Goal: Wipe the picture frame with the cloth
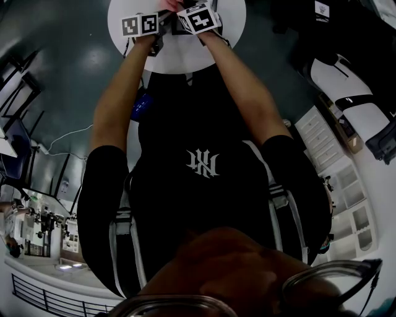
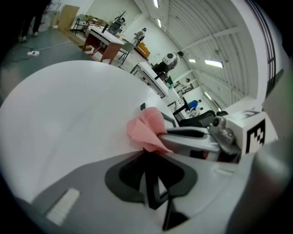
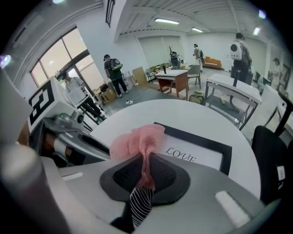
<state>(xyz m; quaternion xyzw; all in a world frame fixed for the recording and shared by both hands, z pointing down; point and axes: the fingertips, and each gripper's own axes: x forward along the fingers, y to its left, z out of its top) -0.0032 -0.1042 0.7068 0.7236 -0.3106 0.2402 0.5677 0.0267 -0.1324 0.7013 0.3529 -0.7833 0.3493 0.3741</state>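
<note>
In the head view both bare forearms reach straight ahead and draw together over a round white counter (image 1: 185, 52), the left claw (image 1: 156, 28) and right claw (image 1: 179, 21) meeting nearly tip to tip, marker cubes upward, with a scrap of pink cloth (image 1: 169, 5) just beyond them. In the left gripper view the left claw (image 2: 147, 160) has its pads pressed together, the cloth (image 2: 147, 129) touching their tip above the counter (image 2: 68, 123); the right claw (image 2: 167, 136) comes in from the right into the cloth. In the right gripper view the right claw (image 3: 145, 176) pinches the bunched cloth (image 3: 136, 142) between its pads. The frame (image 3: 192, 135) lies flat on the counter (image 3: 192, 112) just behind the cloth, and the left claw (image 3: 106, 147) reaches in from the left.
</note>
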